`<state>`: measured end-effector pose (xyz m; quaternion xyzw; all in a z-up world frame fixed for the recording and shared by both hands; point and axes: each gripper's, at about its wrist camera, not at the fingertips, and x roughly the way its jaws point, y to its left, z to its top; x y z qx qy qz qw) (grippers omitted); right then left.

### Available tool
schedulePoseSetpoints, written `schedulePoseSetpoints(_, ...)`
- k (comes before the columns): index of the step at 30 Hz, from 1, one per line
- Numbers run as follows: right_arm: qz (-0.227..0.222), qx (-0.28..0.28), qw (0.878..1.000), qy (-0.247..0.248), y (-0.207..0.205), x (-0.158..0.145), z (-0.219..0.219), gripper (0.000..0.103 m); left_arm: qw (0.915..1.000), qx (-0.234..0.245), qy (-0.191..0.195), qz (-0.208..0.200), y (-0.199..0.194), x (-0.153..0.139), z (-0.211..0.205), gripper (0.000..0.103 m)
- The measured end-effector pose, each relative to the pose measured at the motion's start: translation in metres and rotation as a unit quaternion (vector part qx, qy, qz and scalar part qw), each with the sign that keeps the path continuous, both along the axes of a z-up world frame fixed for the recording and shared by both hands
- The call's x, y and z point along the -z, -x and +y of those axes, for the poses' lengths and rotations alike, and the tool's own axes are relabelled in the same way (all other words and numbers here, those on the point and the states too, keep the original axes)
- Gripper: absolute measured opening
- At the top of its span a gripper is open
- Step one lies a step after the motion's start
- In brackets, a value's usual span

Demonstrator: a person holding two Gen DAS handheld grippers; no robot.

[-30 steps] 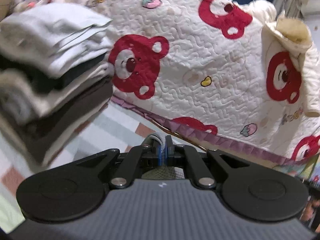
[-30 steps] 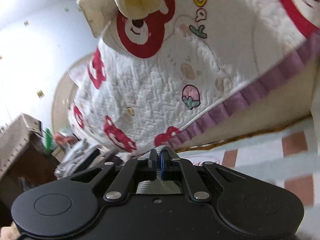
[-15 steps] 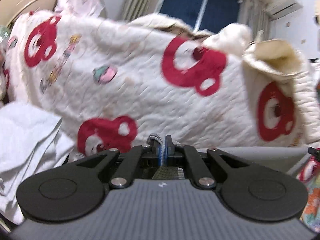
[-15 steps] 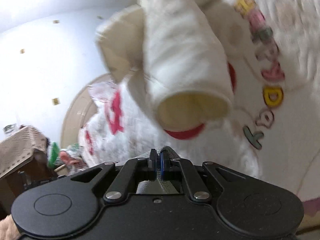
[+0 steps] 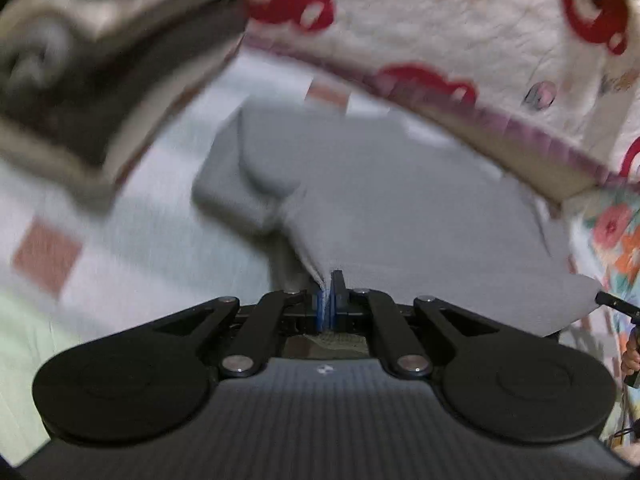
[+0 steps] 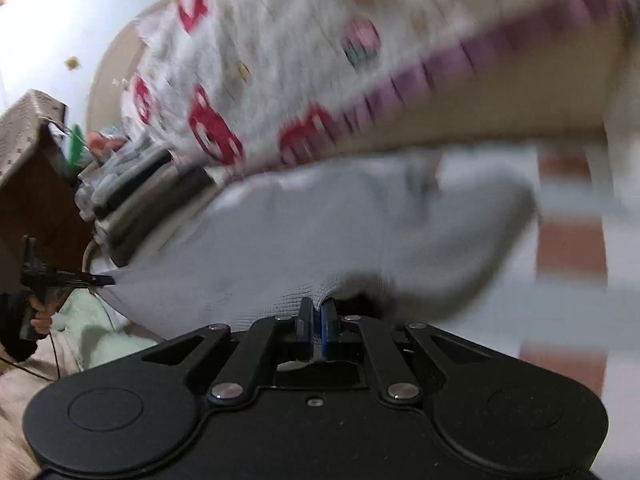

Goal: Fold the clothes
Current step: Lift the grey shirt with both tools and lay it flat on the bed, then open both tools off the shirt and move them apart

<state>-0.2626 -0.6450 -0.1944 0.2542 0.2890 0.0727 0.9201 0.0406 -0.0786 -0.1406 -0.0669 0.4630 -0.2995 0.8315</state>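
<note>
A grey garment (image 5: pixel 400 200) lies spread over the checked bed sheet (image 5: pixel 152 248), with one sleeve folded across at its far left. My left gripper (image 5: pixel 330 280) is shut on the garment's near edge. In the right wrist view the same grey garment (image 6: pixel 320 236) stretches ahead, and my right gripper (image 6: pixel 316 306) is shut on its other near corner. The left gripper (image 6: pixel 96 279) shows at the garment's far left corner there, held by a hand. Both views are blurred by motion.
A stack of folded clothes (image 5: pixel 92 60) sits at the left, seen also as the stack (image 6: pixel 140 200) in the right wrist view. A white quilt with red bears (image 5: pixel 480 20) is heaped behind. Floral fabric (image 5: pixel 612 240) lies at the right. A brown cabinet (image 6: pixel 32 168) stands beside the bed.
Both grippers have swung down from the raised position toward the bed. The grey garment, bunched at the fingertips before, is now spread flat over the sheet in front of both cameras.
</note>
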Motion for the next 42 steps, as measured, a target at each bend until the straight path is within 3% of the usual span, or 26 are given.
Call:
schedulePoseSetpoints(4, -0.026, 0.015, 0.999, -0.018, 0.012, 0.0, -0.004, 0.006, 0.9998, 0.009, 0.001, -0.018, 0.004, -0.006, -0.002, 0.003)
schedulePoseSetpoints(8, -0.052, 0.003, 0.999, 0.015, 0.022, -0.021, 0.002, 0.006, 0.9991, 0.027, 0.002, -0.032, 0.014, -0.017, -0.001, 0.003)
schedulePoseSetpoints(11, -0.018, -0.012, 0.997, 0.077, 0.029, -0.018, 0.015, 0.006, 0.9966, 0.053, -0.056, -0.028, 0.022, 0.0, -0.005, 0.003)
schedulePoseSetpoints(19, 0.038, -0.009, 0.997, 0.072, 0.031, 0.023, 0.022, 0.006, 0.9936, 0.059, -0.094, 0.019, 0.024, 0.036, -0.008, 0.003)
schedulePoseSetpoints(25, 0.06, -0.026, 0.993, 0.1, 0.031, 0.022, 0.025, 0.005, 0.992, 0.061, -0.108, 0.026, 0.028, 0.045, -0.011, 0.003)
schedulePoseSetpoints(29, 0.123, -0.05, 0.971, 0.197, 0.025, 0.008, 0.05, 0.003, 0.9903, 0.056, -0.122, 0.034, 0.03, 0.049, -0.01, 0.003)
schedulePoseSetpoints(33, 0.099, -0.055, 0.963, 0.246, 0.025, -0.034, 0.085, 0.007, 0.9846, 0.057, -0.162, 0.033, 0.031, 0.037, -0.016, 0.006)
schedulePoseSetpoints(35, 0.064, -0.052, 0.964, 0.254, 0.017, -0.049, 0.093, 0.008, 0.9833, 0.028, -0.17, 0.059, 0.028, 0.031, -0.014, 0.013)
schedulePoseSetpoints(37, 0.037, -0.062, 0.968, 0.239, -0.004, -0.055, 0.098, 0.008, 0.9843, 0.001, -0.16, 0.074, 0.025, 0.023, -0.01, 0.016)
schedulePoseSetpoints(39, 0.021, -0.073, 0.975, 0.207, -0.033, -0.056, 0.104, 0.009, 0.9869, -0.013, -0.152, 0.053, 0.024, 0.011, -0.009, 0.017)
schedulePoseSetpoints(42, 0.012, -0.089, 0.981, 0.17, -0.083, -0.054, 0.127, 0.009, 0.9919, -0.044, -0.116, 0.028, 0.012, -0.004, -0.004, 0.028)
